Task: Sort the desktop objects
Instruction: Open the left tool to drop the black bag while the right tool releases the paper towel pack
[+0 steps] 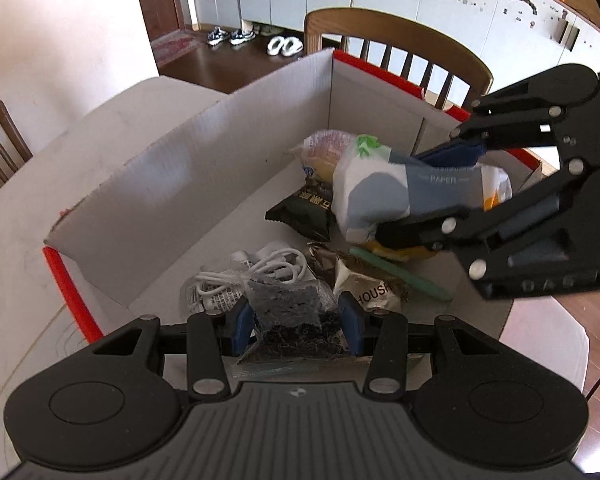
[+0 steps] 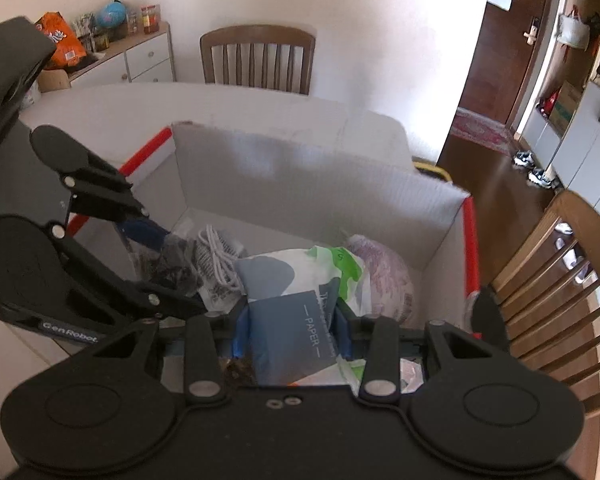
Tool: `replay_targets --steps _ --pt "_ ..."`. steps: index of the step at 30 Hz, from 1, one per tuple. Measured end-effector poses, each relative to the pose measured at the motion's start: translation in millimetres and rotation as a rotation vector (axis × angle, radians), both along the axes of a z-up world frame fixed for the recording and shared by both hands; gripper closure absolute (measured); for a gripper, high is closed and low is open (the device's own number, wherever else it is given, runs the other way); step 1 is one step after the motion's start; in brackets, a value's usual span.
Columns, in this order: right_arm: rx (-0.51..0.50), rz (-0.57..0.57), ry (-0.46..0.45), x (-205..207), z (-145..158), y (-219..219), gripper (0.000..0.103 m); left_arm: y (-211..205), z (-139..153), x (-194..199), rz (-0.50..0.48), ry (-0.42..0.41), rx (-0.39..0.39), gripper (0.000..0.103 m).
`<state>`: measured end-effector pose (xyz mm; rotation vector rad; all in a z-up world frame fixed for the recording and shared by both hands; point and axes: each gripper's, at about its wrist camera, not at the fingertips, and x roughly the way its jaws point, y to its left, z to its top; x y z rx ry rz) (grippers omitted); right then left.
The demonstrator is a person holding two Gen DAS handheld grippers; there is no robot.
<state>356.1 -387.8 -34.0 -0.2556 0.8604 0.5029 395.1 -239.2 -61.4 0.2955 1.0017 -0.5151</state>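
Note:
A white cardboard box with red edges (image 1: 188, 184) (image 2: 300, 184) stands on the white table. Over it, my left gripper (image 1: 296, 320) is shut on a clear bag of dark tea leaves (image 1: 288, 312), which also shows in the right wrist view as the tea bag (image 2: 168, 264). My right gripper (image 2: 292, 328) (image 1: 432, 196) is shut on a blue and white tissue pack marked PAPER (image 2: 300, 304) (image 1: 384, 192). Inside the box lie a white cable (image 1: 260, 268), a dark snack packet (image 1: 300, 212), a wrapped bun (image 1: 324, 152), a green pen (image 1: 404, 276) and a small sachet (image 1: 368, 292).
Wooden chairs stand behind the table (image 1: 396, 52) (image 2: 260, 56) and at the right (image 2: 560, 280). A white sideboard with jars and an orange bag (image 2: 60, 40) is at the far left. Shoes lie on the dark floor (image 1: 256, 38).

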Motion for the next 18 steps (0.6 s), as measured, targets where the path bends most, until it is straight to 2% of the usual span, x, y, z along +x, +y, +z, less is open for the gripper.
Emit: replay_targets --steps 8,12,18 --pt "-0.015 0.015 -0.003 -1.1 -9.5 5.6 0.060 5.6 -7.8 9.9 0.020 0.065 -0.002 0.059" --pt "-0.020 0.024 -0.002 -0.8 -13.6 6.9 0.057 5.4 -14.4 13.8 -0.005 0.099 0.007 0.059" --pt "0.026 0.023 0.008 -0.2 -9.6 -3.0 0.043 6.3 -16.0 19.4 -0.025 0.157 0.007 0.056"
